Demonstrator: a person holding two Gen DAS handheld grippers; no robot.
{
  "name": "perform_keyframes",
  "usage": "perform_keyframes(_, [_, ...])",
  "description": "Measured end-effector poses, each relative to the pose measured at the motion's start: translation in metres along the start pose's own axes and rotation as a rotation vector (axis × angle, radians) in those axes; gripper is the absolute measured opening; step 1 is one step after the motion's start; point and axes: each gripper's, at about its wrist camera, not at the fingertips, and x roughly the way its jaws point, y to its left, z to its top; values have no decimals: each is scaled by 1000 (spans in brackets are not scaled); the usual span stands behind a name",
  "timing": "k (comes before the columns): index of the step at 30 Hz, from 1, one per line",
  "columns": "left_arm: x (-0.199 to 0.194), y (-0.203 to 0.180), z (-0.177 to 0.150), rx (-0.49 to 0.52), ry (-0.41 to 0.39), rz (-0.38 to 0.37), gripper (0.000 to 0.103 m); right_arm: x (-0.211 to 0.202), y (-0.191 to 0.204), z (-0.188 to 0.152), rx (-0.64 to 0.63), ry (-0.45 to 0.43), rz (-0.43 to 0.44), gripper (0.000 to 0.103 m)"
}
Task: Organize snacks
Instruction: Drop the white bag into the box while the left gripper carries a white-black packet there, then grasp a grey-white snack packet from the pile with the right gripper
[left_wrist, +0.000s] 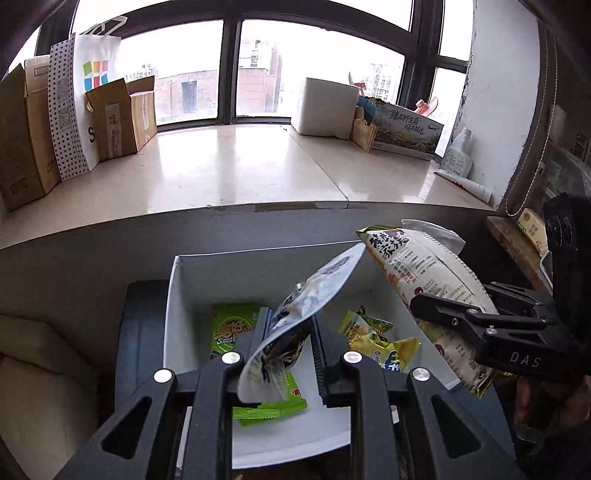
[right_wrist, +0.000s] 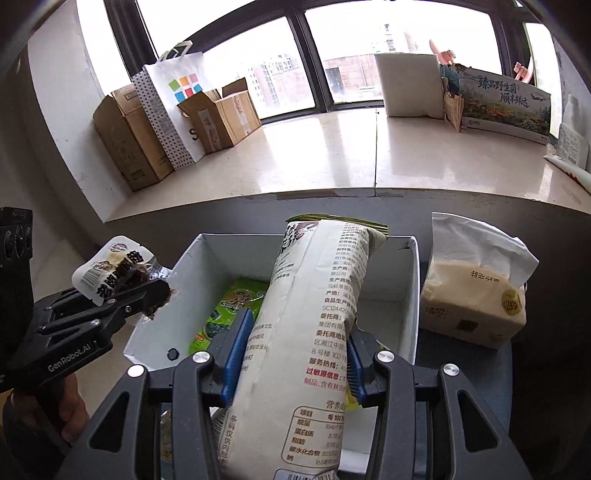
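Cream-coloured and printed with dense dark text, the tall snack bag (right_wrist: 314, 332) is clamped between the blue-padded fingers (right_wrist: 236, 350) of the right gripper (right_wrist: 293, 354), upright and tilted over the white box (right_wrist: 410, 295). A small silvery sachet (left_wrist: 295, 317) with dark print is pinched by the left gripper (left_wrist: 288, 332), also above the box. Inside lie a green packet (left_wrist: 229, 332) and what appear to be yellow wrapped sweets (left_wrist: 373, 336). A tissue pack (right_wrist: 476, 299) is seen just beside the box.
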Motion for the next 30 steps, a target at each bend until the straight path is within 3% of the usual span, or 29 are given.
perform_keyframes(1, [7, 0, 1, -2, 7, 8, 27, 7, -2, 2, -3, 8, -18, 50])
perform_keyframes(2, [12, 1, 1, -3, 9, 2, 53, 12, -4, 3, -4, 15, -26, 52])
perform_keyframes(3, [17, 3, 2, -4, 18, -2, 73, 16, -6, 4, -2, 21, -36, 66])
perform_keyframes(4, [20, 5, 3, -10, 22, 1, 103, 19, -9, 6, 4, 27, -56, 93])
perform_keyframes(5, [19, 8, 3, -14, 6, 3, 103, 20, -12, 6, 14, 26, -74, 102])
perform_keyframes(6, [20, 10, 4, -20, 3, 14, 103, 18, -14, 6, 17, 12, -66, 103])
perform_keyframes(13, [-2, 19, -7, -24, -54, 7, 103, 1, -16, 4, -24, -19, -110, 103])
perform_keyframes(19, [-49, 12, -32, 38, -188, 26, 103, -42, -7, -6, 6, -127, -79, 103])
perform_keyframes(22, [-76, 2, -51, 90, -254, 86, 103, -66, 7, -17, -27, -180, -47, 103])
perform_keyframes(25, [-100, -7, -73, 121, -224, 84, 103, -90, 20, -38, -40, -193, -2, 103])
perform_keyframes(30, [-135, -7, -126, 51, -168, 36, 103, -125, 38, -93, -47, -164, 72, 103])
